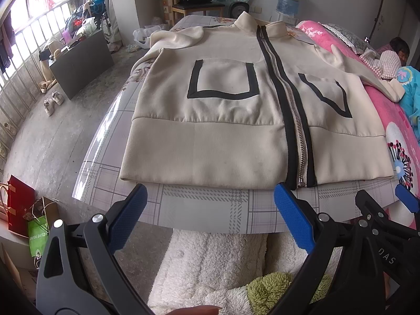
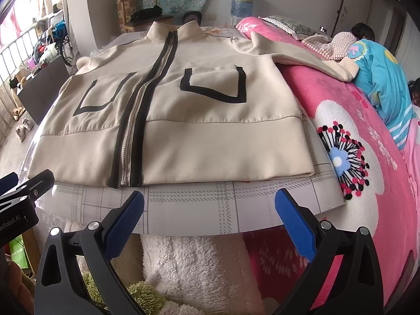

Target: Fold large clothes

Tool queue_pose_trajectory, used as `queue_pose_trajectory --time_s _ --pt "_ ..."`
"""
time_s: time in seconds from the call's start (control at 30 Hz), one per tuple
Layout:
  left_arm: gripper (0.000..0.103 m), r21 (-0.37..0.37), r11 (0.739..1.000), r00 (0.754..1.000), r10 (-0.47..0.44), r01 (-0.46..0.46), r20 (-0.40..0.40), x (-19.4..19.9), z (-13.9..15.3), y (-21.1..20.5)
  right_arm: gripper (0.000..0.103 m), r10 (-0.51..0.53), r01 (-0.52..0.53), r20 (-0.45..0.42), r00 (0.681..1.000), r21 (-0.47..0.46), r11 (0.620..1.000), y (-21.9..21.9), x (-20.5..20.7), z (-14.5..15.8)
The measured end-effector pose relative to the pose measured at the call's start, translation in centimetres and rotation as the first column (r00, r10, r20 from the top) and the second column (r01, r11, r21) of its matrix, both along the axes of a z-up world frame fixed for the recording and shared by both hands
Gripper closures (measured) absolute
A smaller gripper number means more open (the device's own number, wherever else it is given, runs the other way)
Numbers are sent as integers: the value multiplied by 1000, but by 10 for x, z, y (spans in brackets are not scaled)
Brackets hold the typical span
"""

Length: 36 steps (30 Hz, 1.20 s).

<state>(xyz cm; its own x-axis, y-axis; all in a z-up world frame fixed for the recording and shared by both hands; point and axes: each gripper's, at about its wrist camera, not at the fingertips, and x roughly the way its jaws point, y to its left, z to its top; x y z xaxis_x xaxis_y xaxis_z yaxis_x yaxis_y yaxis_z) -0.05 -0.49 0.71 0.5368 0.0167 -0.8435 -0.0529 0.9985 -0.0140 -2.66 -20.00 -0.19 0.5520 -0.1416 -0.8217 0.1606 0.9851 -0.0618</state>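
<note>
A cream jacket point(image 1: 236, 110) lies flat and zipped, front up, on a plaid-covered surface point(image 1: 204, 210), its hem nearest the cameras and one sleeve point(image 2: 296, 55) trailing onto a pink blanket point(image 2: 354, 131). The left hand-held gripper point(image 1: 210, 210) and right hand-held gripper point(image 2: 210, 210) hover short of the hem, jaws spread and empty. Folding appears not yet begun; the next move likely calls for gripping a sleeve or side edge.
</note>
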Motion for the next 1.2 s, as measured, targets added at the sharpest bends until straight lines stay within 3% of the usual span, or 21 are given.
queue_pose_trajectory --time_s 1.2 --pt "9 -3 1000 1000 4 -4 11 -3 2 5 6 -28 27 -7 1000 -36 999 3 -3 1"
